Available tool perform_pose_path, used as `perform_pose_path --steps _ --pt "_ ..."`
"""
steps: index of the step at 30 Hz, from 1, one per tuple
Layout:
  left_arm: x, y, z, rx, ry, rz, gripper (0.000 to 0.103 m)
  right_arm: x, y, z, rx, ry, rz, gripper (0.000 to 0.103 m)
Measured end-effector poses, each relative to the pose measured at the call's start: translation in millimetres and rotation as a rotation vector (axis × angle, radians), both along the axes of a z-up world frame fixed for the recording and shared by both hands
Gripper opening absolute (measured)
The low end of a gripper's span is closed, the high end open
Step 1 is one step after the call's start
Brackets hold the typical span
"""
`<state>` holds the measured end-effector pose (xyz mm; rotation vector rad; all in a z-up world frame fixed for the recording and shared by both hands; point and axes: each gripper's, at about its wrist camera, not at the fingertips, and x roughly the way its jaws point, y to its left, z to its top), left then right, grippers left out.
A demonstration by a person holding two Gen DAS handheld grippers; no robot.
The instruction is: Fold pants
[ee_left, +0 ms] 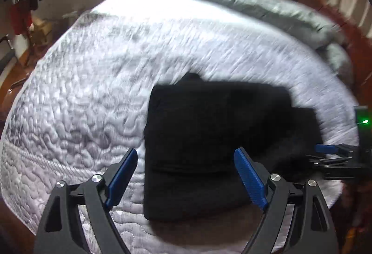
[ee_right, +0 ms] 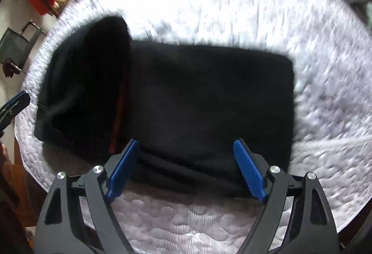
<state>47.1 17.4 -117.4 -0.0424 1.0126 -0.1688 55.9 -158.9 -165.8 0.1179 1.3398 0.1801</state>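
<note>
Hovering over folded black pants (ee_left: pixel 220 137) on quilted mattress (ee_left: pixel 93 102): left gripper (ee_left: pixel 186 154) and right gripper (ee_right: pixel 186 144) both spread wide, pinching nothing.

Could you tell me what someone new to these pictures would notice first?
The black pants stand out, folded into a thick block in the middle of the white quilted mattress. Both grippers' blue fingers stand wide open over its near edge, holding nothing. A rumpled grey blanket lies bunched along the far side of the bed.
</note>
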Motion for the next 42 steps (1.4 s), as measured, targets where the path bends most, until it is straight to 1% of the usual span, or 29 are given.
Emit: perform_pose_path --steps 2,3,4,5,6,8,9,11,13,16,17,18,19,20,21,22,23,24,25,27,29,31,32,34,37,38,40,41,42 --pt "4 -6 -20 -0.001 0.046 -0.015 0.085 0 2 -7 -0.013 -0.016 0.015 0.085" --pt "3 -9 -27 -0.003 0.046 -0.016 0.090 0 5 -3 -0.028 -0.018 0.024 0.085" --pt "1 -13 -29 0.014 0.032 -0.017 0.092 0 6 1 -0.036 -0.019 0.028 0.085" --pt "0 -15 -28 0.025 0.027 -0.018 0.091 -1 7 7 -0.034 -0.023 0.030 0.083" --pt "-1 -15 -25 0.021 0.028 -0.020 0.091 -2 9 15 -0.021 -0.032 0.030 0.082" --pt "-1 -11 -18 -0.015 0.026 -0.013 0.091 -4 12 39 0.048 -0.070 0.045 0.082" --pt "-3 -6 -10 -0.026 0.011 0.003 0.091 -5 17 55 0.090 -0.094 0.069 0.082" --pt "-5 1 -2 -0.003 -0.011 0.034 0.092 -6 30 73 0.139 -0.112 0.121 0.082" --pt "-5 6 0 0.049 -0.013 0.051 0.092 -4 47 82 0.145 -0.108 0.162 0.082" --pt "-2 8 -4 0.091 0.012 0.056 0.092 3 68 77 0.153 -0.064 0.189 0.082" --pt "0 9 -6 0.105 0.023 0.059 0.092 7 72 71 0.139 -0.047 0.187 0.080" --pt "2 9 -9 0.116 0.038 0.060 0.092 11 77 65 0.117 -0.025 0.176 0.075" --pt "4 10 -12 0.116 0.047 0.062 0.092 14 81 60 0.115 -0.013 0.172 0.073" --pt "5 9 -14 0.109 0.051 0.063 0.092 18 85 54 0.130 0.005 0.166 0.064" --pt "6 10 -15 0.099 0.054 0.067 0.092 15 87 52 0.144 0.013 0.163 0.051" --pt "8 11 -16 0.099 0.057 0.070 0.093 18 89 47 0.190 0.031 0.162 0.044" --pt "8 14 -18 0.100 0.060 0.074 0.095 21 88 46 0.219 0.042 0.167 0.019" --pt "8 14 -19 0.097 0.061 0.078 0.095 22 91 43 0.257 0.058 0.185 0.007" --pt "8 15 -20 0.089 0.064 0.082 0.095 20 94 45 0.262 0.052 0.197 0.003" --pt "7 18 -17 0.070 0.059 0.095 0.095 15 97 56 0.250 0.015 0.227 0.002" --pt "4 18 -14 0.069 0.043 0.100 0.094 10 92 71 0.257 -0.029 0.241 0.002" --pt "3 16 -15 0.070 0.043 0.089 0.095 4 84 77 0.257 -0.045 0.243 0.002" --pt "3 14 -16 0.070 0.046 0.083 0.095 4 81 75 0.246 -0.040 0.237 0.002" --pt "5 11 -25 0.060 0.065 0.073 0.096 2 75 60 0.211 -0.004 0.220 0.002" --pt "10 6 -37 0.046 0.100 0.073 0.098 3 71 22 0.207 0.071 0.193 0.002" --pt "10 5 -40 0.039 0.110 0.073 0.099 3 72 17 0.205 0.075 0.190 0.002" --pt "8 7 -42 0.021 0.109 0.079 0.099 3 75 19 0.199 0.067 0.198 0.003" --pt "7 8 -42 0.010 0.112 0.080 0.099 3 76 23 0.195 0.059 0.208 0.007" --pt "6 9 -40 -0.004 0.115 0.083 0.099 3 75 31 0.197 0.041 0.214 0.014"
